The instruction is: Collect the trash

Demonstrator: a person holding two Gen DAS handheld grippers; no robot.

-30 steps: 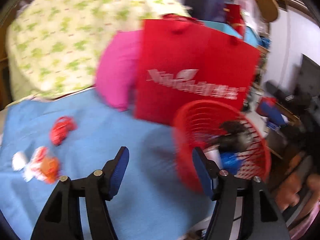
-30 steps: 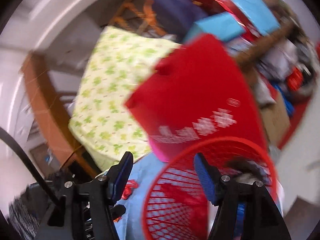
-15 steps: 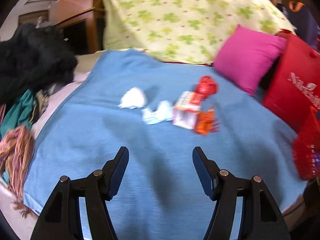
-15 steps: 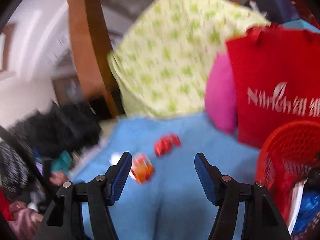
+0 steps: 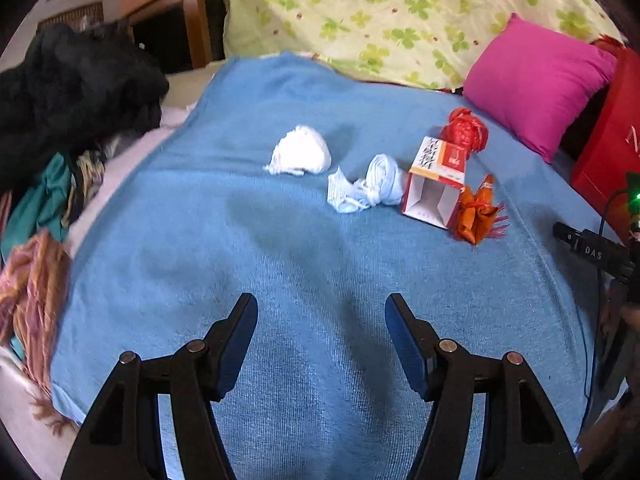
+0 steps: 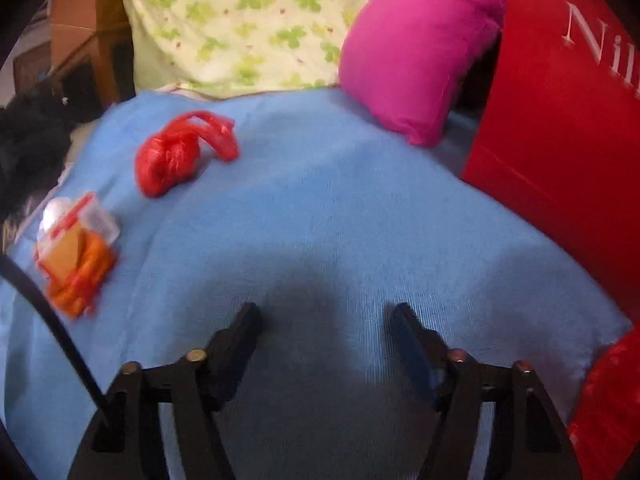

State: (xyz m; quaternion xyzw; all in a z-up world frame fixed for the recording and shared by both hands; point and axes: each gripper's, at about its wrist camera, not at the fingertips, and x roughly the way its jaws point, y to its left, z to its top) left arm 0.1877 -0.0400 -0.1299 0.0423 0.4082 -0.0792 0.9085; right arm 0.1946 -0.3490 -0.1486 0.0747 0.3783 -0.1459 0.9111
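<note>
Blue blanket (image 5: 304, 248) open ahead – trash cluster (image 5: 434, 184) beyond, seemingly unobstructed.

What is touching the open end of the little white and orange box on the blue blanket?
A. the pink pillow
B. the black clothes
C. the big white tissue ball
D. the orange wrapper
D. In the left view the crumpled orange wrapper sits right against the open end of the box, while the pillow, the dark clothes and the white tissue ball all lie apart from it on the blanket.
</note>
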